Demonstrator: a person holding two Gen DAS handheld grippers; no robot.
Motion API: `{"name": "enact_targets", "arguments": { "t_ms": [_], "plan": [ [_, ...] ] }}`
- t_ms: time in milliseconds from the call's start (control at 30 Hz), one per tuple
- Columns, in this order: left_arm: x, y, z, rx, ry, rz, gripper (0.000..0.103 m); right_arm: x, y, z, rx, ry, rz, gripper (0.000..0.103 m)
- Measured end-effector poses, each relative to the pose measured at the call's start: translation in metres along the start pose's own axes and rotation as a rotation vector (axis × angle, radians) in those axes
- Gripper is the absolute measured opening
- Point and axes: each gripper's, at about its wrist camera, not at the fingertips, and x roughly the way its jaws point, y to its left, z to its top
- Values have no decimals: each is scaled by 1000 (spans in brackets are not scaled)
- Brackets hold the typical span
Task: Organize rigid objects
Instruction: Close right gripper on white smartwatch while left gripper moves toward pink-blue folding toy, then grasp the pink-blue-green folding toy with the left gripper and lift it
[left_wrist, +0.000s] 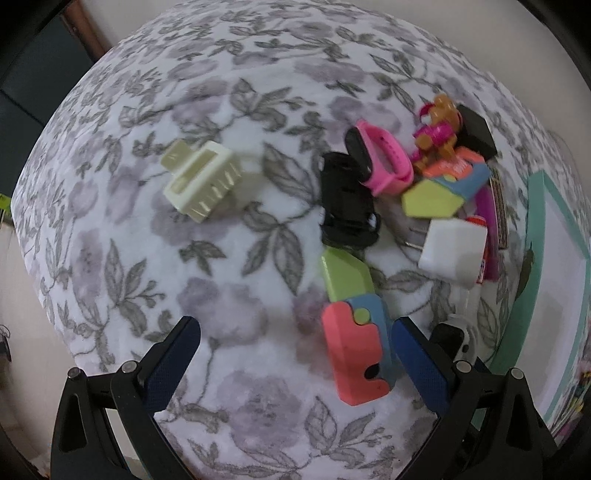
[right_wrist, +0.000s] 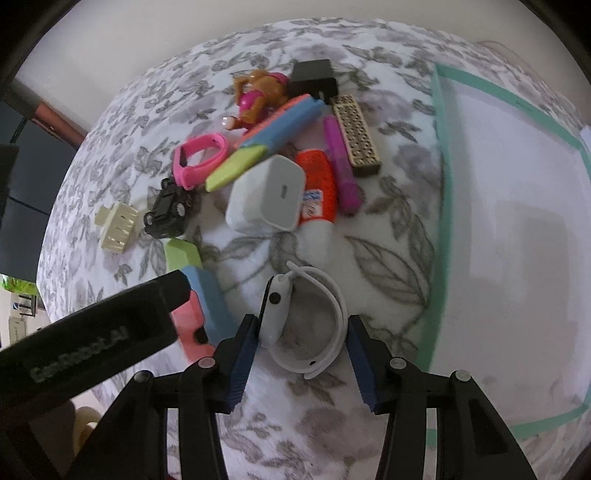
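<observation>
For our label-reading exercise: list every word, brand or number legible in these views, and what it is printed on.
"GenRobot.AI": on the black housing at lower left of the right wrist view.
Glue bottle label: blue print, too blurred to read.
Orange panel in the pile: white lettering, too blurred to read.
Nothing else legible.

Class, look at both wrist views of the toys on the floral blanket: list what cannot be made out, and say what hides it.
- Right wrist view: whether the right gripper pads press the white looped smartwatch band; too close to tell.
- Same view: near end of the pink, blue and green block toy, hidden by the left gripper's black body.
- Left wrist view: the orange-capped glue bottle, mostly behind the white square charger.
</observation>
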Motion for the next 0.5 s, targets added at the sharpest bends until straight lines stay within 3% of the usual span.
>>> {"name": "enact_targets", "arguments": {
  "t_ms": [167,233,400,500],
  "plan": [
    [7,-22,-4,36,10,-13,101,-2,-8,-5,31,14,15,51],
    [11,-33,-5,52,11,-6,91,-1,-9,-6,34,18,13,51],
    [18,-49,-6,72,8,-11,85,-4,-10,-8,29,19,10,51],
    [16,-59,-9,88,5,-47,71,-6,-9,-9,12,19,-4,52]
  ]
}}
